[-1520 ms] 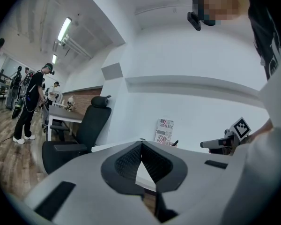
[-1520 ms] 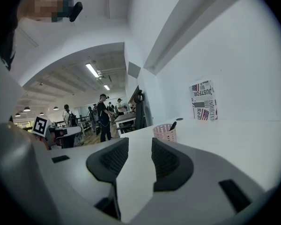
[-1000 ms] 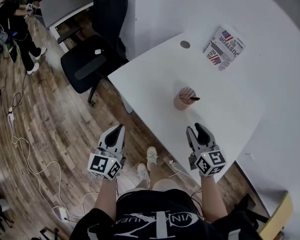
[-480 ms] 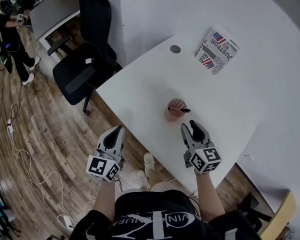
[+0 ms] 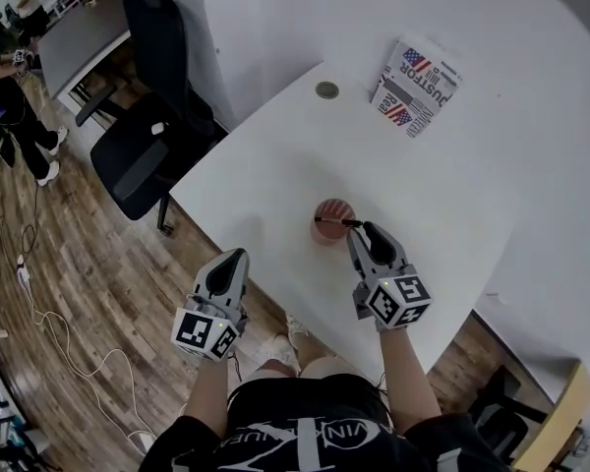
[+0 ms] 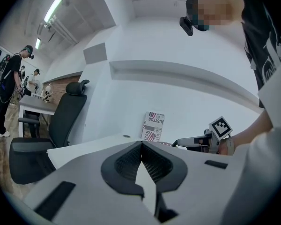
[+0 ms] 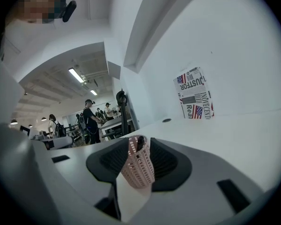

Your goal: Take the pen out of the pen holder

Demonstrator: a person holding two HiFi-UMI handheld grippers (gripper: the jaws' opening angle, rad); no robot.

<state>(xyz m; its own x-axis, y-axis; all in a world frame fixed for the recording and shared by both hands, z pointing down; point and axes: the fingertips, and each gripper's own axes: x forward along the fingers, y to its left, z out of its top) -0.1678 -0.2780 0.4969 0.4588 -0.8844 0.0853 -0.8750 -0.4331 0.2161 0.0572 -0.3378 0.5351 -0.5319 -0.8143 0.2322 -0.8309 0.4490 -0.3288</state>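
The white table (image 5: 452, 185) carries a pink pen holder (image 5: 326, 234) with 1 dark pen (image 5: 336, 221) inside. Only the right gripper view shows the holder framed between the right gripper's (image 5: 364, 234) spread jaws. The left gripper (image 5: 233, 260), pressed together, hangs off the table's edge.

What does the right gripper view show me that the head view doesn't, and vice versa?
Only the right gripper view: the pink pen holder side-on between the parted jaws, with the pen poking above its rim. Only the head view: the left hand-held gripper off the table edge, over the floor, and the right hand-held gripper beside the pen holder. Both: pen holder, pen, printed paper.
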